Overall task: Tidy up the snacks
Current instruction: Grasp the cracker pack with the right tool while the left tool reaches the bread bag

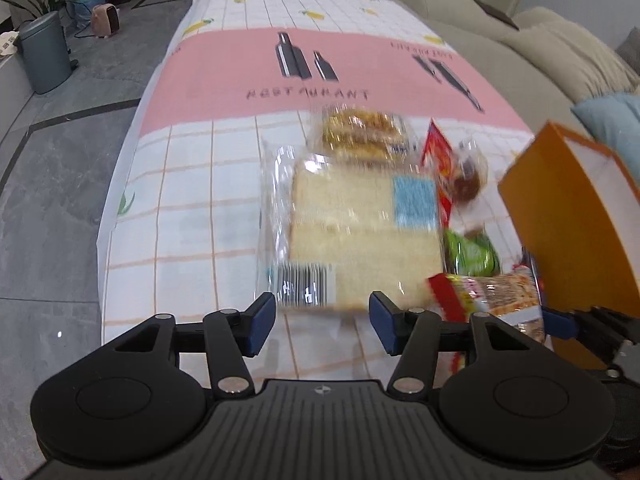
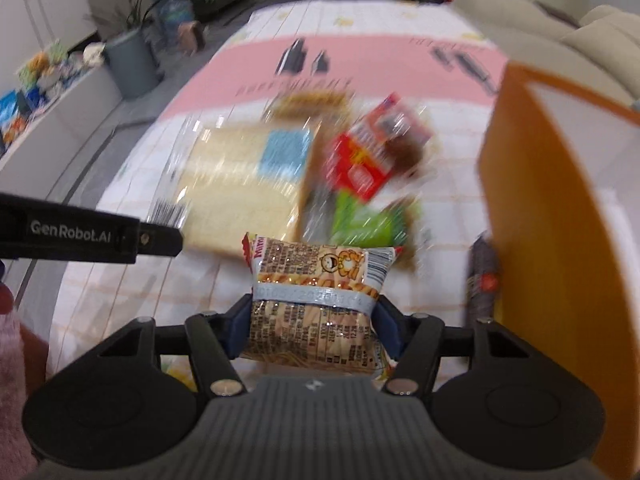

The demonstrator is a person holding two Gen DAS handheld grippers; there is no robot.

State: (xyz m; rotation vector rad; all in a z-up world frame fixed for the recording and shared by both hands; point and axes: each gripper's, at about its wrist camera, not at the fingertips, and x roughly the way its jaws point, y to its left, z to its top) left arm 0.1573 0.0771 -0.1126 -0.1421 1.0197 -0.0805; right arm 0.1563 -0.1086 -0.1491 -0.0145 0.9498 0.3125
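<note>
Jaws of right gripper (image 2: pixel 314 326) around noodle packet (image 2: pixel 320 304); left gripper (image 1: pixel 322 322) agape, empty.

The tablecloth (image 1: pixel 224 64) covering the worktop is showing "RESTAURANT" on its pink band. The left hand-held gripper (image 2: pixel 92 236) is carrying "GenRobot.AI" in white. Other print is blurring beyond reading.

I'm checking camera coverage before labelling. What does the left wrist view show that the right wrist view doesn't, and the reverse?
Only the left wrist view shows the left gripper open and empty, and the pink heater on the floor. Only the right wrist view shows the right gripper shut on the noodle snack packet, and the shelf of toys. Both share the sliced bread bag, green packet and orange box.
</note>
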